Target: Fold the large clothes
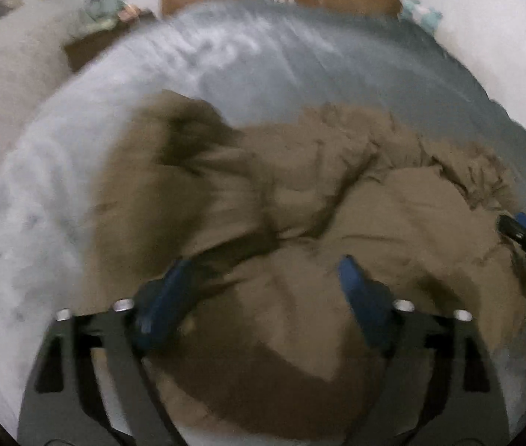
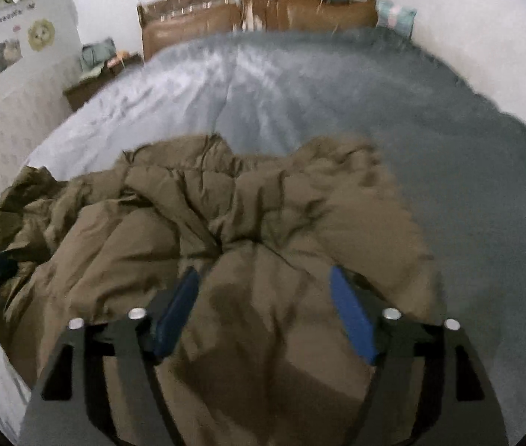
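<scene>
1. We see the olive-brown padded coat [image 2: 225,230] lying crumpled on the grey-blue bed [image 2: 430,141], filling the near half from 9 to 3 o'clock.
2. Our left gripper [image 1: 266,290] hangs above it, jaws spread, nothing pinched.
3. Our right gripper [image 2: 264,297] likewise stands spread, empty.

The olive-brown puffy quilted jacket [image 2: 248,223] looks like a thin matt woven shell cloth, creased and softly padded. Under it the pale grey-blue bed sheet [image 2: 196,100] is smooth cloth with a faint sheen towards the head edge, duller and darker towards the right edge. The brown headboard [image 2: 196,26] looks like glossy leather or lacquered wood; blur hides which. The left gripper [image 1: 263,293] and right gripper [image 2: 263,304] have matt black plastic arms, blue rubbery-looking pads and shiny metal pins.
</scene>
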Available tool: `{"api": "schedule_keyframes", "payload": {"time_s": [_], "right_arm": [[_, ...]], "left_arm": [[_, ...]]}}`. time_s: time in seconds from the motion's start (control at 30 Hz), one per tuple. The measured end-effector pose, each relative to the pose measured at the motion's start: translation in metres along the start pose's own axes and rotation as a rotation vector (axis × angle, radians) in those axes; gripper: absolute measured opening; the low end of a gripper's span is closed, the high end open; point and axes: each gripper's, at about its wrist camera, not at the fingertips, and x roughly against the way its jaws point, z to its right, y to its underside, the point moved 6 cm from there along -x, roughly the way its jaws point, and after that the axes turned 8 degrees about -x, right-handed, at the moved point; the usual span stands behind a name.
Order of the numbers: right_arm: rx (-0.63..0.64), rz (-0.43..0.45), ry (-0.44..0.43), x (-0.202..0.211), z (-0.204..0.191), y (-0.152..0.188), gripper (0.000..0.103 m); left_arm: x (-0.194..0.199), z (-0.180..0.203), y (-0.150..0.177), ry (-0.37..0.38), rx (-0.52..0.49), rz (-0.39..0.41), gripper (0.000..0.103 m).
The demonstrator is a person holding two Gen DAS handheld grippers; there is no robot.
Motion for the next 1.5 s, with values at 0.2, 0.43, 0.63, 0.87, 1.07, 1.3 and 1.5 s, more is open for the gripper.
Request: {"api": "schedule_keyframes", "payload": {"time_s": [0.2, 0.43, 0.63, 0.87, 1.07, 1.3, 1.5], "right_arm": [[-0.081, 0.067, 0.037, 0.051, 0.048, 0.030, 0.086], [-0.278, 0.022, 0.066, 0.064, 0.106, 0.059, 0.086], [-0.258, 0.025, 0.100, 0.067, 0.117, 0.063, 0.087], [-0.167, 0.034, 0.128, 0.065, 0.108, 0.060, 0.091], [-0.108, 0.051, 0.176, 0.062, 0.104, 0.062, 0.091], [-0.094, 0.054, 0.190, 0.062, 0.105, 0.065, 0.091], [-0.090, 0.054, 0.187, 0.060, 0.107, 0.066, 0.091]], "left_arm": [[0.037, -0.058, 0.043, -0.066, 0.082, 0.025, 0.097], [0.021, -0.090, 0.082, -0.076, 0.173, -0.037, 0.097], [0.024, -0.086, 0.080, -0.093, 0.141, -0.022, 0.097], [0.025, -0.080, 0.072, -0.094, 0.109, -0.009, 0.097], [0.016, -0.081, 0.070, -0.094, 0.111, -0.012, 0.097], [-0.007, -0.087, 0.076, -0.064, 0.143, -0.038, 0.098], [-0.034, -0.087, 0.088, 0.003, 0.148, -0.085, 0.100]]}}
